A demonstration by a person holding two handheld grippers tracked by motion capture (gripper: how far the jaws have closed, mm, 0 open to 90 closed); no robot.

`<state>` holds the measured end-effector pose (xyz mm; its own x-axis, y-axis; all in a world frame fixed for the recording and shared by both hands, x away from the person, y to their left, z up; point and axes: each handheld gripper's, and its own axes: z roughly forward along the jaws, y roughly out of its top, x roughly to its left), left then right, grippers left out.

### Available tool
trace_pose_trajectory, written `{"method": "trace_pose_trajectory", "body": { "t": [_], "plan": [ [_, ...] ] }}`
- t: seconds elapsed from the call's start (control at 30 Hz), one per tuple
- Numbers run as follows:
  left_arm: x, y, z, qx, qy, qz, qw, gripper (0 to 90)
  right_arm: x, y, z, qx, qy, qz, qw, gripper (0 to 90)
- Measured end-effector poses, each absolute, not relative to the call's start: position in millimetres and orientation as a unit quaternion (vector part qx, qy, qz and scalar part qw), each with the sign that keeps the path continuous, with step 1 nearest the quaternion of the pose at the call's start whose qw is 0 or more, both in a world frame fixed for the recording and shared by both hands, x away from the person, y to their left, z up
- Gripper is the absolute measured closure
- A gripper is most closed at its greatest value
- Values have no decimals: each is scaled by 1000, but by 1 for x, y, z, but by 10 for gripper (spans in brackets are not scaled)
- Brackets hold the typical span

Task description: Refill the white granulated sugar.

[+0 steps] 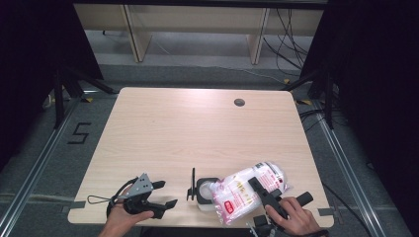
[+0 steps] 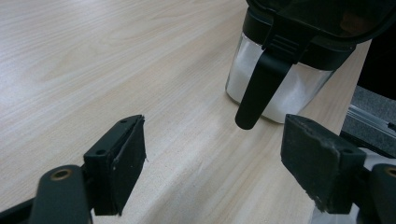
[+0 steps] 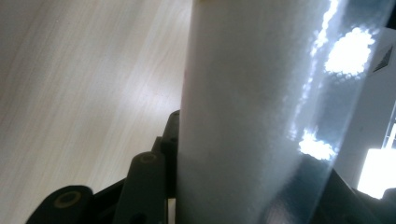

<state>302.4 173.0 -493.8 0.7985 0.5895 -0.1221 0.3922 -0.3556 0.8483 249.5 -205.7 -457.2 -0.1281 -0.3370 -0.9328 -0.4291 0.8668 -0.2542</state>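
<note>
A clear jar (image 1: pixel 205 193) with a black rim stands near the table's front edge, part full of white grains; its black lid (image 1: pixel 191 184) is flipped up on its left side. In the left gripper view the jar (image 2: pixel 299 88) is ahead to the right, a black clasp (image 2: pixel 261 84) hanging down its side. A clear plastic bag (image 1: pixel 239 192) of white grains with a red label leans with its lower end at the jar's mouth. My right gripper (image 1: pixel 257 186) is shut on the bag (image 3: pixel 252 93). My left gripper (image 1: pixel 168 193) stands open left of the jar, nothing between its jaws (image 2: pixel 215 154).
The light wooden table (image 1: pixel 197 128) has a round cable hole (image 1: pixel 239 102) at its far right. Wooden furniture legs and loose cables lie on the floor beyond it. Black stands flank the table on both sides.
</note>
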Motion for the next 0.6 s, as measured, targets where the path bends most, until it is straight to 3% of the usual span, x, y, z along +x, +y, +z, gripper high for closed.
{"method": "trace_pose_trajectory", "body": {
  "t": [0.17,0.6],
  "plan": [
    [302,173,-494,817,301,102,482,217,252,-209,-452,-240,752,70,610,631],
    [301,172,-494,813,309,96,485,217,262,-220,-448,-159,797,155,562,632]
  ]
}}
